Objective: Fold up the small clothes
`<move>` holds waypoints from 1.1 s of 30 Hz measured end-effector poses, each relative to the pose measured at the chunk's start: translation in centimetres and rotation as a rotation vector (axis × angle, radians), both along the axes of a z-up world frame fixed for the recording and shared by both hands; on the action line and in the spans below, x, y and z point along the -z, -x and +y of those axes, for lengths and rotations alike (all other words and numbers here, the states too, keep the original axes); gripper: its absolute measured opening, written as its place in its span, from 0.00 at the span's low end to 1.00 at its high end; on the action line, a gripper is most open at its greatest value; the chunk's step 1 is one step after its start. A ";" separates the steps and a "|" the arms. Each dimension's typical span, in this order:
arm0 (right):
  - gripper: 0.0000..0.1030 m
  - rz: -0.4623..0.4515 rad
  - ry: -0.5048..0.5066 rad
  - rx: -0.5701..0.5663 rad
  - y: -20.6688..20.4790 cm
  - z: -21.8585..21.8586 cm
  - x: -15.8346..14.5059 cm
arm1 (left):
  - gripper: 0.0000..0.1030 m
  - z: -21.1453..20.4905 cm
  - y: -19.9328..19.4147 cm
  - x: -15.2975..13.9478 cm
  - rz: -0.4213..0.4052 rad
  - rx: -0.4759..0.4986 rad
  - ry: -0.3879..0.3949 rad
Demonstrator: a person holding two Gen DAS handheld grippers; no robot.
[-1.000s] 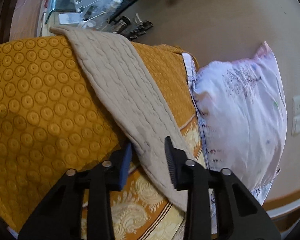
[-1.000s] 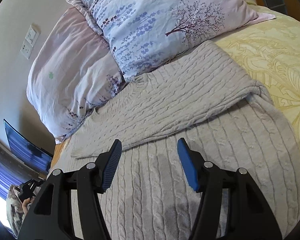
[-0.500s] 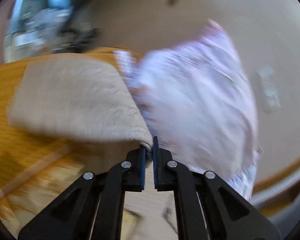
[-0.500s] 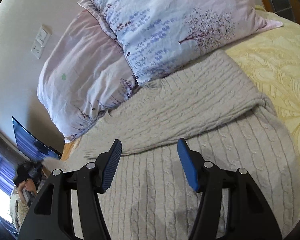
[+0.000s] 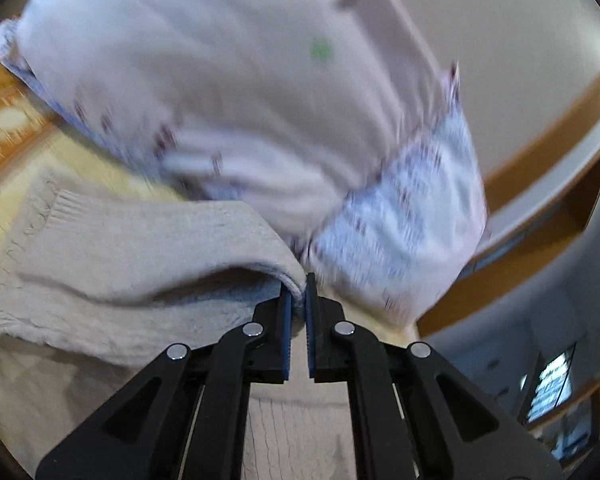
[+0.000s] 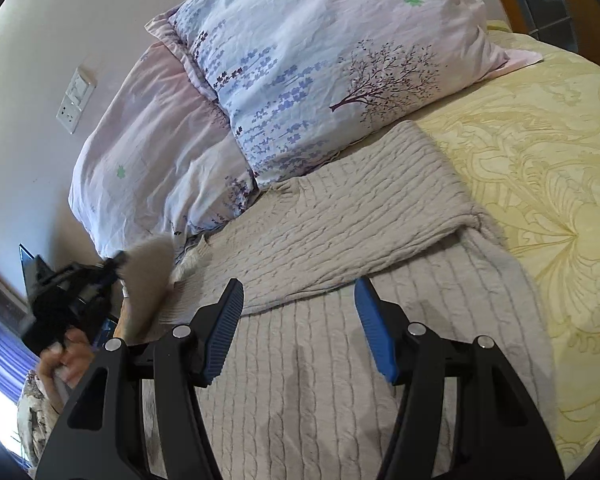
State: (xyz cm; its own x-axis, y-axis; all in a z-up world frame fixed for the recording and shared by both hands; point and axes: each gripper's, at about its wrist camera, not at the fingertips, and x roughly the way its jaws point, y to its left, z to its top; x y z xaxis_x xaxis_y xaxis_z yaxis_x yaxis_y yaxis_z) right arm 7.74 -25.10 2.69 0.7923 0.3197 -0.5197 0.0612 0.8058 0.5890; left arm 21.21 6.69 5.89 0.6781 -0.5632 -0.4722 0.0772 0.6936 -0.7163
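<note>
The left tool (image 5: 298, 292), open around the sweater sleeve (image 5: 140, 248) a second ago, now pinches its edge and carries it over the sweater (image 6: 340, 360) on the bed (image 6: 540, 160) (second sleeve fold underway); the right tool (image 6: 298, 328) hovers released.

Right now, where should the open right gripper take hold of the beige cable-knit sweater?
Judging by its pose, pinch the beige cable-knit sweater at the folded sleeve's lower edge, just ahead of the right gripper, coming down from above; that edge lies free on the body.

Sweater (image 6: 340, 360) lies on bedspread (image 6: 540, 160), pillows (image 6: 320, 60) behind it.
</note>
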 end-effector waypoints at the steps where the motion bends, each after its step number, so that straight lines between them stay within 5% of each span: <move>1: 0.58 0.000 0.002 -0.001 0.1 0.0 0.0 | 0.05 -0.9 -0.2 0.7 0.017 0.014 -0.028; 7: 0.58 0.008 0.033 -0.035 -0.5 0.6 -0.8 | 0.09 -4.8 0.8 4.4 0.094 0.110 -0.203; 11: 0.58 -0.011 0.106 -0.089 -1.3 1.9 -2.6 | 0.43 -3.3 2.8 4.8 0.110 0.163 -0.181; 12: 0.58 -0.021 0.133 -0.120 -1.6 2.6 -3.3 | 0.44 -2.7 3.4 4.5 0.099 0.165 -0.185; 17: 0.58 -0.064 0.300 -0.326 -4.0 8.5 -5.6 | 0.43 3.2 5.5 2.8 0.040 0.064 -0.228; 22: 0.58 -0.144 0.451 -0.558 -6.0 17.1 -5.7 | 0.34 8.3 4.6 3.2 0.084 -0.081 -0.254; 27: 0.55 -0.151 0.578 -0.710 -8.7 24.3 -3.7 | 0.20 9.3 3.3 5.4 0.191 -0.087 -0.240; 33: 0.46 -0.111 0.741 -0.795 -11.3 29.0 -0.5 | 0.12 9.9 3.3 6.1 0.215 -0.084 -0.261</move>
State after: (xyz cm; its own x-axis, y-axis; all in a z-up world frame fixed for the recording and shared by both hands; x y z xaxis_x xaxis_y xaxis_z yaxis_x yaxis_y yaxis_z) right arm 19.01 3.89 3.19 0.5522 0.3981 -0.7325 -0.6569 0.7488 -0.0883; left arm 17.90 16.62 -0.24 0.5866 -0.3512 -0.7298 -0.1213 0.8529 -0.5079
